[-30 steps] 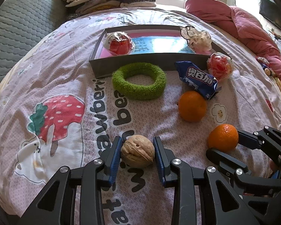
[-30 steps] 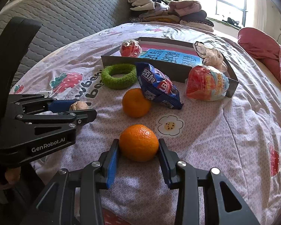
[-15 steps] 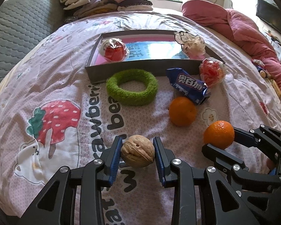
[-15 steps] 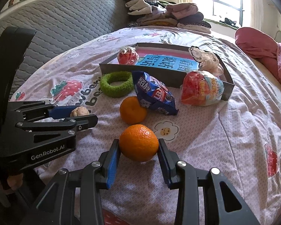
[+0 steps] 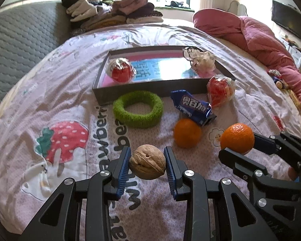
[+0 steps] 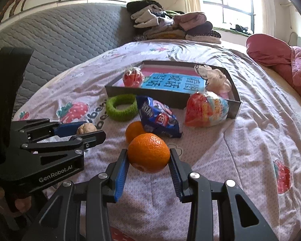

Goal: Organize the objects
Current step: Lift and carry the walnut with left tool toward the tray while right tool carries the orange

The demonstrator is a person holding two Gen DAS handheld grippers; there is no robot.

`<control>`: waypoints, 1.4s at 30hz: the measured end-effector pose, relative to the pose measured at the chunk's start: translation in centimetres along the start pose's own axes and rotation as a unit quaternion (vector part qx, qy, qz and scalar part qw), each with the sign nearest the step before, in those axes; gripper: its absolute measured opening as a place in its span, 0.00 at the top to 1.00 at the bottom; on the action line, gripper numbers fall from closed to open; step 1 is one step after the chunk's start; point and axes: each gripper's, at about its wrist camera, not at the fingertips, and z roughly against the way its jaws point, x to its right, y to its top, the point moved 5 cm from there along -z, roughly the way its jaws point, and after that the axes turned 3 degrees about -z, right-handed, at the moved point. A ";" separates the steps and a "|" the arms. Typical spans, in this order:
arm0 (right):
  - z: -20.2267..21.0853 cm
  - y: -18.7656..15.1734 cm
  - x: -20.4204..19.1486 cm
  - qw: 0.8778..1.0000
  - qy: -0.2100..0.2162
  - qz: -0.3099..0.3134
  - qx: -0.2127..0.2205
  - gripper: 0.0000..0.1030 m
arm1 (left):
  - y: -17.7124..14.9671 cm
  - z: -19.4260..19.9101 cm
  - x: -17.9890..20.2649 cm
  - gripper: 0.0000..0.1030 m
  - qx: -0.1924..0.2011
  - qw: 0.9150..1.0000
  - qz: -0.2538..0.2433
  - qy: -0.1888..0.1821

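Between left gripper pads: walnut, clamped, off bedsheet. Right gripper clamped on orange. Ahead: second orange, blue snack packet, green ring, then tray wall.

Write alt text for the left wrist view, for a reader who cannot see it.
A handheld two-finger tool grips a walnut above a strawberry-print bedsheet. To its right a second tool holds an orange. Beyond lie another orange, a green ring, a blue snack packet and a shallow tray.
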 end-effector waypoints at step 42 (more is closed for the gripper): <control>-0.5 7.5 4.6 0.997 -0.044 -0.022 0.056 0.61 | 8.1 -1.4 -0.1 0.66 0.031 0.999 0.003 0.016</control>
